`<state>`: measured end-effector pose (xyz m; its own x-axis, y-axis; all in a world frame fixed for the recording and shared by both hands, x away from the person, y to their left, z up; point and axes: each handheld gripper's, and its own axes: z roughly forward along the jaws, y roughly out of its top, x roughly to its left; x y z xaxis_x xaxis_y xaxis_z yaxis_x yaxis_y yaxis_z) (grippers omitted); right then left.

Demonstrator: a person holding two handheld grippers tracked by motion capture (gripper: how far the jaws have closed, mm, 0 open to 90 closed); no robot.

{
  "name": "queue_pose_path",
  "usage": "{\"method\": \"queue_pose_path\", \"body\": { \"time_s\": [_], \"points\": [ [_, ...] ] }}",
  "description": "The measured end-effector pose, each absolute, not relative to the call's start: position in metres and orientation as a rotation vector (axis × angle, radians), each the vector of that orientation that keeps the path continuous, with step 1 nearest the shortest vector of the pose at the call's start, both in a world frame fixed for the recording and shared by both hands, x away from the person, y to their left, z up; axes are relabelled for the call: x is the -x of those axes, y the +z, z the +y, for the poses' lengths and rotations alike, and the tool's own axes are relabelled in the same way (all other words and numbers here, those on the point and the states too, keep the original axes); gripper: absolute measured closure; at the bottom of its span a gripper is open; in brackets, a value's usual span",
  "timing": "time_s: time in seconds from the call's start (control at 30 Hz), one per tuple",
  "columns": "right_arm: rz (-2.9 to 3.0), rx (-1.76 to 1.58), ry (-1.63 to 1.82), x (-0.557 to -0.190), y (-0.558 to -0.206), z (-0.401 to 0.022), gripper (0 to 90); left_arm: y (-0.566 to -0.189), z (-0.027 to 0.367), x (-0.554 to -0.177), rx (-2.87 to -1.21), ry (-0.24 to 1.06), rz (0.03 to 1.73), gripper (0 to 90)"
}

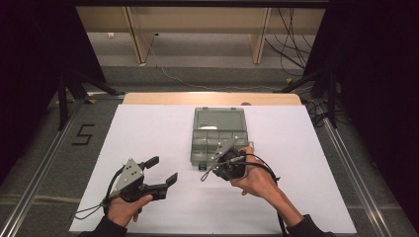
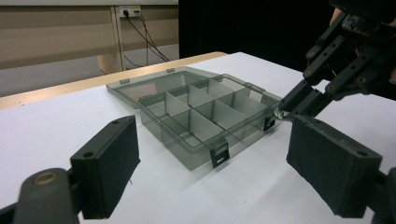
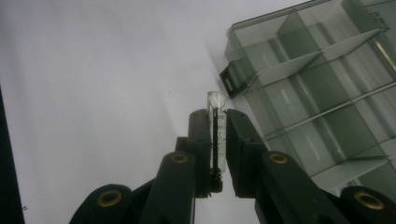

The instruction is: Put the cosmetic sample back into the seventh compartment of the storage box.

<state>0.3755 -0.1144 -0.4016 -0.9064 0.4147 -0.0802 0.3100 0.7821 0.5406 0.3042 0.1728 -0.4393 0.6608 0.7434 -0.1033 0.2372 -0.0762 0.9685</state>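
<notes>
A small clear glass-like tube (image 3: 217, 128), slim and round-ended, stands clamped between the right gripper's (image 3: 217, 122) 2 matte black padded jaws, its tip poking past them. Just beside that gripper sits a smoky translucent plastic organiser box (image 3: 322, 93) with thin dividers, while the left gripper (image 2: 210, 158) rests with jaws apart.

Right gripper view. Right gripper (image 3: 218, 140): both black jaws rise from the bottom edge, nearly together, pads pressed on a small clear tube (image 3: 217, 133) held upright between them. The tube's rounded clear tip stands just above the pad tops; its lower end sits down between the jaws. Contents of the tube cannot be made out.

Behind, upper right: a smoky grey box (image 3: 322, 93), open, with thin dividers splitting it into several compartments. A black latch (image 3: 232, 80) hangs on its near wall, just beyond the tube's tip.

Everything rests over a white table (image 3: 102, 93). Dark strip along the left edge.
</notes>
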Motion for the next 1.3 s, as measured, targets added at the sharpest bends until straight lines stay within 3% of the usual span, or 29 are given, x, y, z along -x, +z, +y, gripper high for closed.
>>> {"method": "queue_pose_path", "body": {
  "time_s": [0.67, 1.3],
  "points": [
    [2.676, -0.687, 0.861, -0.392, -0.39, -0.134, 81.0, -0.439, 0.173, -0.304, -1.642, 0.508, 0.823, 15.9],
    [2.595, -0.862, 0.863, -0.423, -0.404, -0.142, 81.0, -0.44, 0.173, -0.304, -1.638, 0.508, 0.815, 15.9]
  ]
}}
